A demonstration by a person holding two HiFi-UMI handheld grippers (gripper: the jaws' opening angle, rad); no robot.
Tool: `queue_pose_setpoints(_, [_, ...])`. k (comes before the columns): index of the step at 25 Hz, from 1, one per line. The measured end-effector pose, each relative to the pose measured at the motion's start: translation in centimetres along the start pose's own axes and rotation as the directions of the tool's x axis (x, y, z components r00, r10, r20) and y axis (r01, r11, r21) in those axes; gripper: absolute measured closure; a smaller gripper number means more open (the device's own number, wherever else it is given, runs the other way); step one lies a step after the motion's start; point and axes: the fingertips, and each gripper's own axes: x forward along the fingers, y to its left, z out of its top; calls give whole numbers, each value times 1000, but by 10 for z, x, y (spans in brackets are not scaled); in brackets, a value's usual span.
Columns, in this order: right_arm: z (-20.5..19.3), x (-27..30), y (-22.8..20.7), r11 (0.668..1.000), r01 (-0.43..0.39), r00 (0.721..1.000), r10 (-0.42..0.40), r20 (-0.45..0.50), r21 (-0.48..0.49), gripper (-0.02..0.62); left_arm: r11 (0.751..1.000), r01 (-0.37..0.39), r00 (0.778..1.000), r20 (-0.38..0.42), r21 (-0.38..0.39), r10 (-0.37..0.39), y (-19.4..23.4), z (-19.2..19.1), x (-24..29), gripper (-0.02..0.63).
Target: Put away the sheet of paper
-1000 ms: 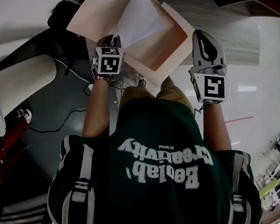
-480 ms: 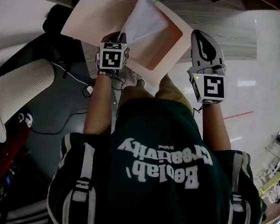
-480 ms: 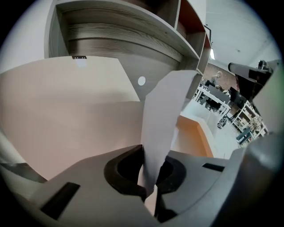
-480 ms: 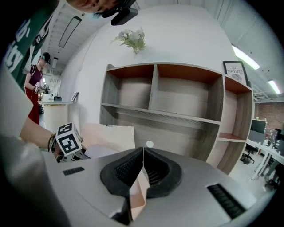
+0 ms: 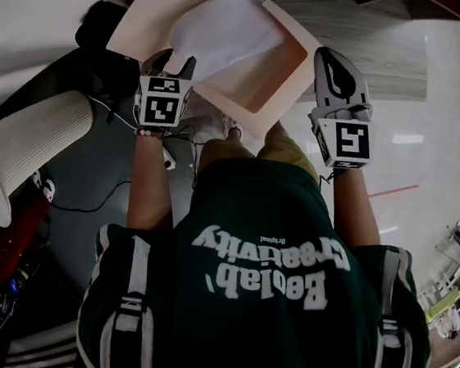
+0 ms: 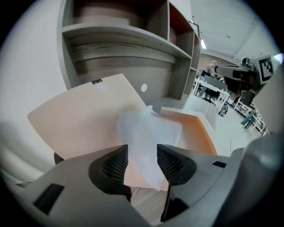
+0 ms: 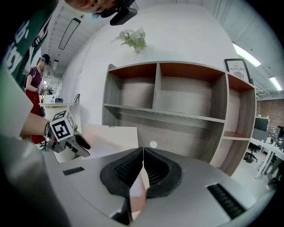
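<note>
An open peach folder (image 5: 257,87) lies on a wooden shelf surface, its left flap (image 6: 80,119) spread flat. The white sheet of paper (image 5: 227,32) rests inside it, slightly crumpled. My left gripper (image 5: 172,59) sits at the sheet's near edge; its jaws are opening, and the paper (image 6: 148,137) shows in the gap without the pads pressing it. My right gripper (image 5: 331,57) is at the folder's right corner, shut on the thin edge of the folder flap (image 7: 137,188). In the right gripper view the left gripper (image 7: 67,137) hovers over the folder.
A grey wooden shelf unit (image 7: 186,102) with open compartments rises behind the folder, with a plant (image 7: 133,40) on top. A white ribbed object (image 5: 30,131) and cables (image 5: 114,191) on dark floor lie to my left. A person in red (image 7: 35,75) stands far left.
My left gripper has let go of the paper, its jaws now apart, and has drawn back to the left. The sheet has settled lower into the folder. The right gripper has held still.
</note>
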Motion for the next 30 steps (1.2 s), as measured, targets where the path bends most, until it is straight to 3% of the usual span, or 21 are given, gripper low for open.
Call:
queue_pose_setpoints(3, [3,1,4,1000,-7,1000,7,3,4,561,999,-29,1000,11,19,29,14,1,-15,390])
queue_pose_setpoints(7, [1,2,5,1000,-9,1000,9,3,8,561,999,-8,1000,11,33,7,11,-3,-10,394])
queue_pose_setpoints(8, [1,2,5,1000,-10,1000,10,2,8,561,999,-8,1000,11,42,8,9,-4,-5,423])
queue_pose_setpoints(10, [-1,1,5,1000,-8,1000,8,-2,7,561,998,-20,1000,14,66,19,7,-5,7,586])
queue_pose_setpoints(12, [-5,0,4,1000,-4,1000,4,-7,11,561,995,7,1000,-3,95,-7,-3,-8,24,586])
queue_pose_setpoints(15, [-10,-4,0,1000,8,1000,-8,-13,15,561,981,111,992,-85,158,-98,-26,-16,51,586])
queue_pose_setpoints(21, [-16,-9,-12,999,30,999,-30,-22,20,561,933,257,947,-259,252,-190,-54,-32,93,588])
queue_pose_setpoints(24, [-20,-9,-19,999,38,999,-38,-28,26,561,903,318,911,-358,290,-206,-63,-44,107,588])
queue_pose_setpoints(30, [-20,-11,-34,998,53,998,-51,-29,46,561,864,401,850,-475,305,-226,-77,-51,121,586])
